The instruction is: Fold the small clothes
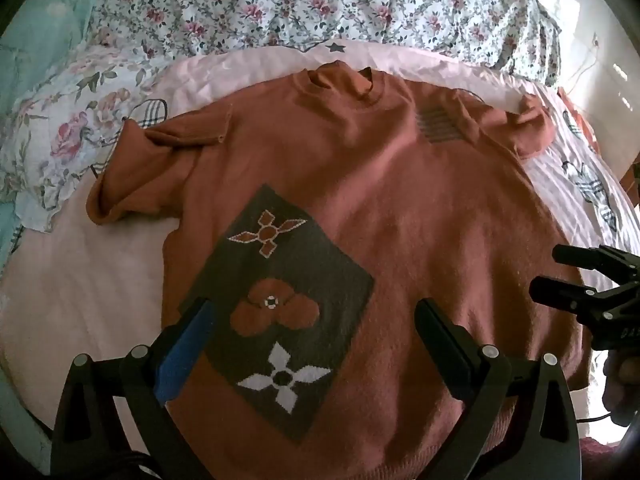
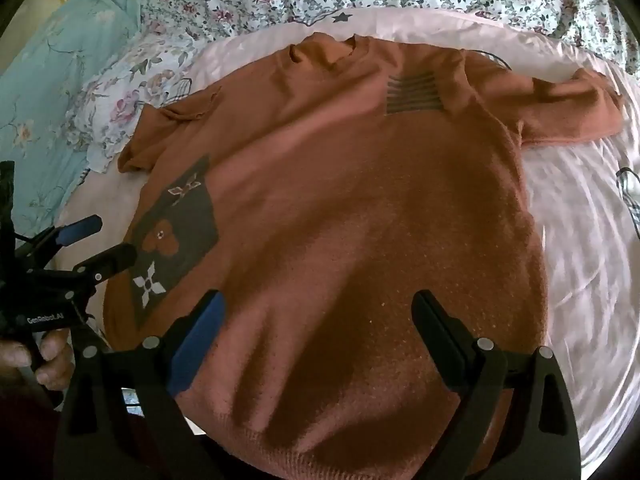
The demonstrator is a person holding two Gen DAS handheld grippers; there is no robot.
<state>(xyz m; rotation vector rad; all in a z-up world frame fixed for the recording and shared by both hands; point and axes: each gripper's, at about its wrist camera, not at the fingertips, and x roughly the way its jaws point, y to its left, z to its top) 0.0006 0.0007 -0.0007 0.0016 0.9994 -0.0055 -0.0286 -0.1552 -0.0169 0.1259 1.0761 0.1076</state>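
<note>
The sweater lies flat on its front on the pink sheet, neck at 12 o'clock, both short sleeves spread out. A gray patch with flowers sits at 7 o'clock on it. The left gripper is spread wide above the patch, holding nothing. The right gripper is spread wide above the hem, holding nothing. The other tool reads "GenRobot.AI". A flowery blanket lies past the neck.

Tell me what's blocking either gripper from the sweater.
Nothing visible. The orange sweater lies flat on the pink sheet, bare on top. The left gripper and right gripper hang open directly over it.
</note>
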